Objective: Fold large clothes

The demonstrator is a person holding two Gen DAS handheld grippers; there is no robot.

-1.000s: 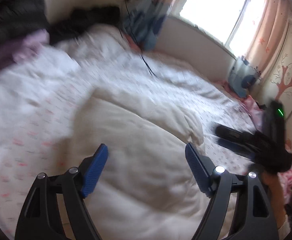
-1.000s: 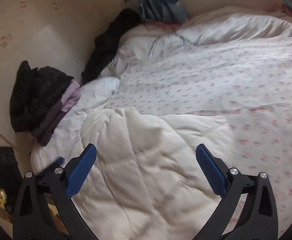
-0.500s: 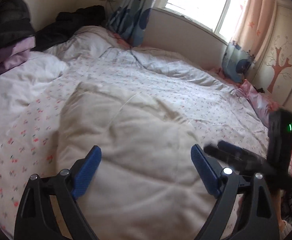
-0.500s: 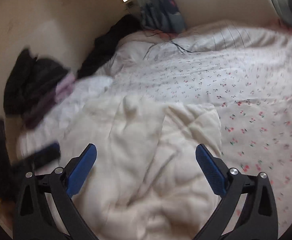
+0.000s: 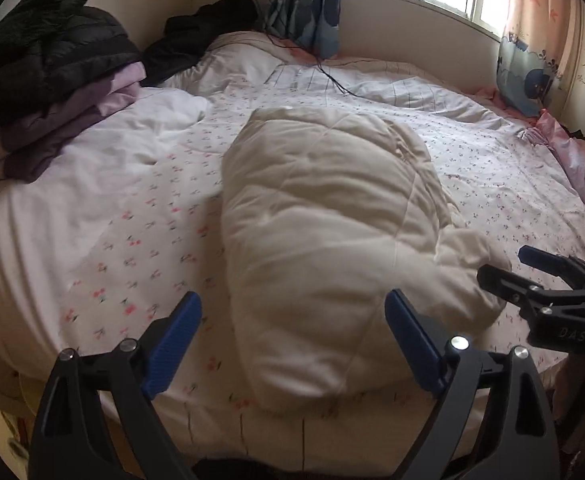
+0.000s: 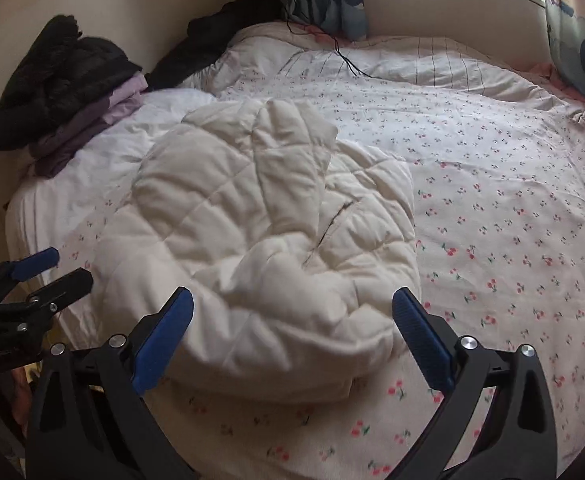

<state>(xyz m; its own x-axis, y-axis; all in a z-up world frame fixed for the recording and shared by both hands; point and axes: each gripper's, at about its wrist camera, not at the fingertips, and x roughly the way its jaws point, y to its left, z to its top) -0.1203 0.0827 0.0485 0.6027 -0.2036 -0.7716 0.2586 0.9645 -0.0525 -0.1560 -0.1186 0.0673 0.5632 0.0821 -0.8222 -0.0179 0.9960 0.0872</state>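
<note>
A cream quilted coat [image 5: 324,208] lies in a folded, puffy bundle on the cherry-print bed sheet [image 5: 132,240], close to the bed's near edge. My left gripper [image 5: 292,304] hovers over the bundle's near end with its jaws opening; the blue pads press on nothing. In the right wrist view the coat [image 6: 252,208] shows rumpled folds, and my right gripper [image 6: 292,296] stands open above its near edge, holding nothing. The right gripper [image 5: 504,264] also shows at the right of the left wrist view, and the left gripper [image 6: 70,266] at the left of the right wrist view.
A stack of black and purple clothes [image 5: 60,80] sits at the bed's left side. A black garment [image 5: 204,32] lies by the far wall, with a dark cable [image 5: 332,80] trailing over the sheet. Pink fabric [image 5: 580,168] lines the right edge below the curtain [image 5: 312,12].
Both grippers have drawn back toward the bed's near edge, so the whole coat bundle now lies ahead of them. The left jaws stand a little wider than before.
</note>
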